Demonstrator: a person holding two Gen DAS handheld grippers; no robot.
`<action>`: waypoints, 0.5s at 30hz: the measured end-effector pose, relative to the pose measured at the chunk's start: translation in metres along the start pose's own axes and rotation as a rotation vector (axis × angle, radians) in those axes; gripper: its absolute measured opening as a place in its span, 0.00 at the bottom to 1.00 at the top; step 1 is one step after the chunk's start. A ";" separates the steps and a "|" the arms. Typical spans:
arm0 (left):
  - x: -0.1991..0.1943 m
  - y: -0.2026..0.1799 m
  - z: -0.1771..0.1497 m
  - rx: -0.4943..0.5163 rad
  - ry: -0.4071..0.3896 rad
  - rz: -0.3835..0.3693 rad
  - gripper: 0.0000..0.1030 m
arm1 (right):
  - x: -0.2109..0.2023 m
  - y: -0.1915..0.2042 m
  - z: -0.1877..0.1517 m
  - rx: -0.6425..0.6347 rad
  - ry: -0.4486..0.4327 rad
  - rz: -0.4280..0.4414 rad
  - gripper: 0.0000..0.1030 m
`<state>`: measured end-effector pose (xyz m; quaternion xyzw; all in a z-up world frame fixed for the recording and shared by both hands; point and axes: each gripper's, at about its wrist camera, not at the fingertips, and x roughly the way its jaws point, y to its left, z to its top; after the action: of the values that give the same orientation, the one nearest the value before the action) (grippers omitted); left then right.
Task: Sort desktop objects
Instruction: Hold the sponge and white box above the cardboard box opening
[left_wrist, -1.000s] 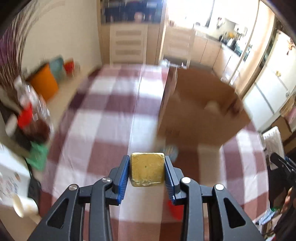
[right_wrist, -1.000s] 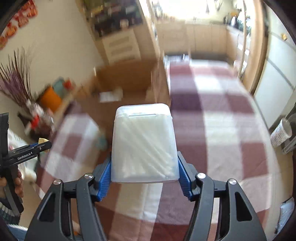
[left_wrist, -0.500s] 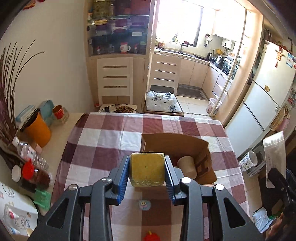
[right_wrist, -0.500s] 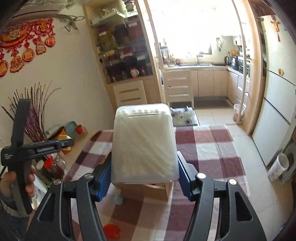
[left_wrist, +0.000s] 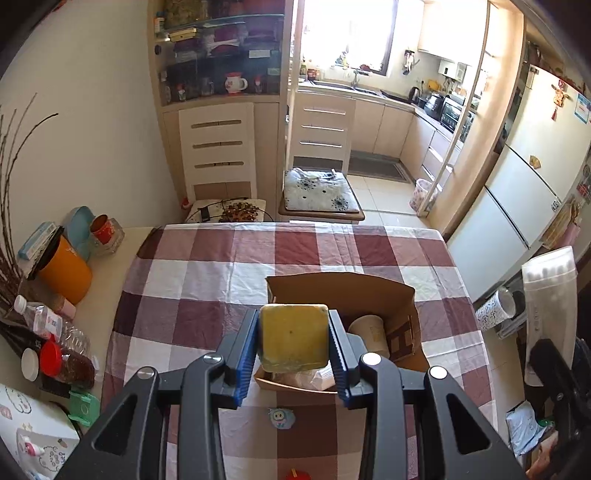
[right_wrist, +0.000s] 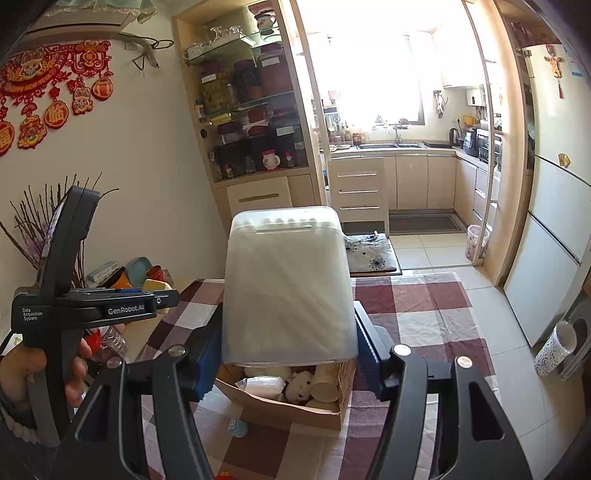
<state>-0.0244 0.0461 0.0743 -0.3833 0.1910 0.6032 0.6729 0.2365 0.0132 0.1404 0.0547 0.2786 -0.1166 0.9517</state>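
My left gripper (left_wrist: 293, 341) is shut on a yellow sponge block (left_wrist: 293, 338), held high above the checked table. My right gripper (right_wrist: 288, 345) is shut on a translucent white plastic box (right_wrist: 288, 284), also raised. Below both sits an open cardboard box (left_wrist: 343, 291) (right_wrist: 291, 408) on the tablecloth, holding a paper cup (left_wrist: 369, 332), a plush toy (right_wrist: 299, 384) and a white packet (right_wrist: 260, 386). The left gripper shows at the left of the right wrist view, in a hand (right_wrist: 22, 369). The white box appears at the right edge of the left wrist view (left_wrist: 550, 306).
A small blue figure (left_wrist: 280, 419) (right_wrist: 236, 428) and a red item (left_wrist: 299, 474) lie on the cloth near the front. Bottles (left_wrist: 48, 325), an orange canister (left_wrist: 66, 273) and cups crowd the left shelf. Two chairs (left_wrist: 221, 158) stand at the table's far end.
Both grippers have risen well above the table with their loads. The cardboard box, close and large a second ago, now lies small below, and the room beyond has come into view.
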 end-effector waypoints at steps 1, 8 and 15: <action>0.002 -0.002 0.001 0.006 0.005 0.002 0.35 | 0.003 -0.001 0.000 0.003 0.003 -0.001 0.61; 0.021 -0.008 0.005 0.042 0.053 0.017 0.35 | 0.022 -0.002 -0.006 -0.001 0.036 -0.006 0.61; 0.038 -0.010 0.007 0.063 0.097 0.028 0.35 | 0.038 -0.001 -0.009 -0.005 0.074 -0.006 0.61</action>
<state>-0.0087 0.0769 0.0546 -0.3879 0.2475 0.5871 0.6660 0.2632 0.0063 0.1123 0.0557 0.3140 -0.1168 0.9406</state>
